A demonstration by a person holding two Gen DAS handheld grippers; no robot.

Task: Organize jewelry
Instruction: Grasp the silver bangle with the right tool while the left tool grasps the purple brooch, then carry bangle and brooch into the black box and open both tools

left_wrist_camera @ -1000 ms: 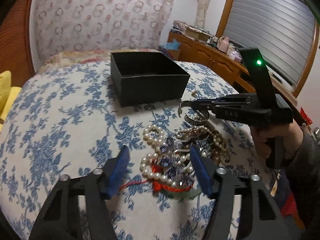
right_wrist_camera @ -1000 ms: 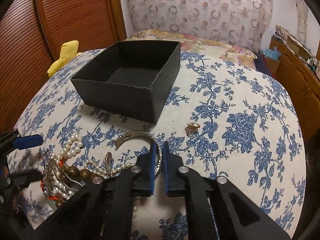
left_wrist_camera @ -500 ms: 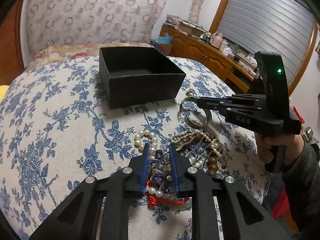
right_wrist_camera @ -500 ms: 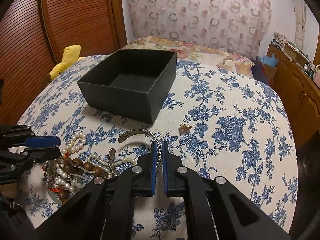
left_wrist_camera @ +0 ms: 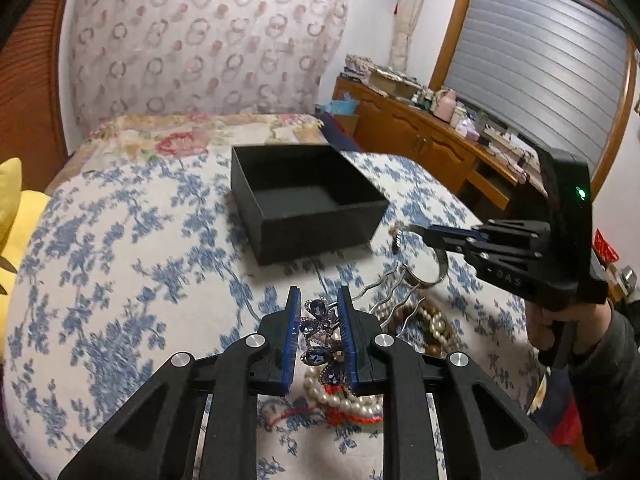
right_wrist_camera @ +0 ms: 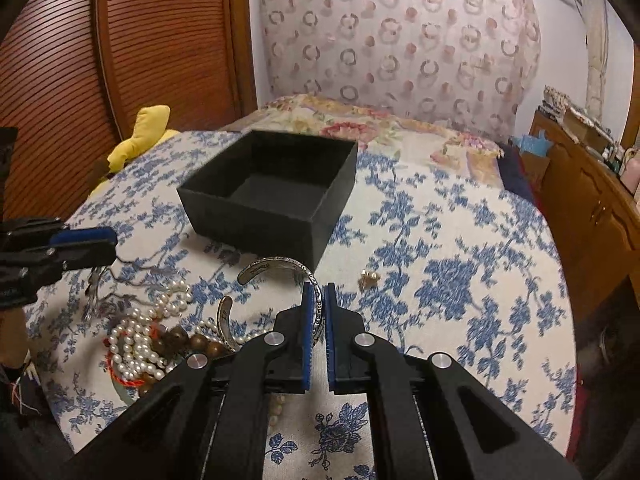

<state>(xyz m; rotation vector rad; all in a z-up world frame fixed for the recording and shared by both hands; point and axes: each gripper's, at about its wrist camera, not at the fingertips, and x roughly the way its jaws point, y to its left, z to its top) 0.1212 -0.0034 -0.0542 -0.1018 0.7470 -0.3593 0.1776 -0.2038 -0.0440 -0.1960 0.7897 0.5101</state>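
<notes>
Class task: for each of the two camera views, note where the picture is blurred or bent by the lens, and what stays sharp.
Left wrist view: the floral bedspread is smeared by motion blur, while the left gripper and its jewelled hair comb stay sharp. Right wrist view: the fisheye bows the wooden door; the black box is slightly soft, the silver bangle crisp.

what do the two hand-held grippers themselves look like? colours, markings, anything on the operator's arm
Both are matte black plastic with blue ribbed pads on the fingers and silver round pivot bolts. The left hand-held gripper shows this up close. The right hand-held gripper has a pistol grip, faint "DAS" lettering on its side and a lit green LED on an upright black housing. The operator's right hand has a dark grey sleeve. No cables visible.
</notes>
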